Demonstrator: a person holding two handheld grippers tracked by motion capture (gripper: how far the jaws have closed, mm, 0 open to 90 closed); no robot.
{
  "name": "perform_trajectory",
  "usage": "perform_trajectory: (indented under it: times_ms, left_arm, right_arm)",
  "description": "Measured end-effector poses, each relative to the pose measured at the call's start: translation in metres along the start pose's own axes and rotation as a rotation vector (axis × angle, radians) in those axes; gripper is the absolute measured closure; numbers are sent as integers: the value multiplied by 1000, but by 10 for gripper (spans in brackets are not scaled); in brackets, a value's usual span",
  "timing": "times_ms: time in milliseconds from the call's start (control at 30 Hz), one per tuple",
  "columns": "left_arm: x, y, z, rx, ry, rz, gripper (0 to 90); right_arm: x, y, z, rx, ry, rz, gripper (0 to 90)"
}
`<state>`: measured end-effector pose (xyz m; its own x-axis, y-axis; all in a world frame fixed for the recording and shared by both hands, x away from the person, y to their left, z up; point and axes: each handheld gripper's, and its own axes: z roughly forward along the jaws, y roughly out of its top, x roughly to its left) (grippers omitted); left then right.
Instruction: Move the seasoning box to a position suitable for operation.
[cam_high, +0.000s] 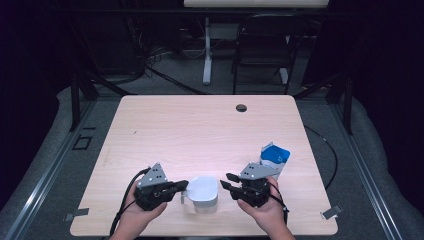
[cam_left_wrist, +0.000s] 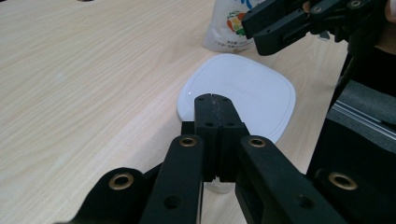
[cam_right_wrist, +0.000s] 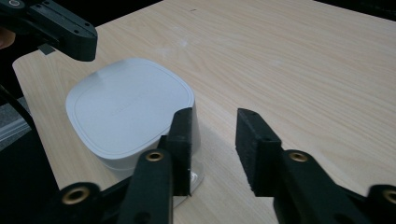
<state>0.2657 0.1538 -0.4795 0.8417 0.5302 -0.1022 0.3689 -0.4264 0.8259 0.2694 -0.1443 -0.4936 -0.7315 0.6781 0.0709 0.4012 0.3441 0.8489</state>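
At lower centre of the bench (cam_high: 165, 125), the white lidded container (cam_high: 204, 191) sat between the closed, empty left tongs (cam_high: 184, 185) and half-open, empty right tongs (cam_high: 224, 181), which should straddle its rim squarely before squeezing.

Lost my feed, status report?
Left gripper shut, empty, at white lidded container. Right gripper open, empty, beside it. Blue-white pouch behind, clear.

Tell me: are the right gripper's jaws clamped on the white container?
No, the right gripper stands open beside the white container, bare table between its jaws.
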Motion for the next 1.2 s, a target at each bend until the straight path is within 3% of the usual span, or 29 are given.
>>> perform_trajectory:
  times_ms: [133, 300, 433, 800, 1200]
  left_arm:
    - [-1, 2, 3, 5, -4, 7, 900]
    - [-1, 2, 8, 24, 3, 12, 900]
    - [-2, 0, 11, 27, 6, 13, 900]
    - [-1, -2, 11, 10, -2, 10, 900]
    - [0, -3, 9, 10, 4, 6, 900]
  right_arm:
    - [0, 0, 1, -6, 14, 9, 558]
    - [1, 0, 1, -12, 12, 26, 544]
    - [3, 0, -2, -7, -9, 3, 620]
    - [3, -1, -6, 5, 2, -12, 895]
    - [7, -5, 1, 54, 28, -38, 900]
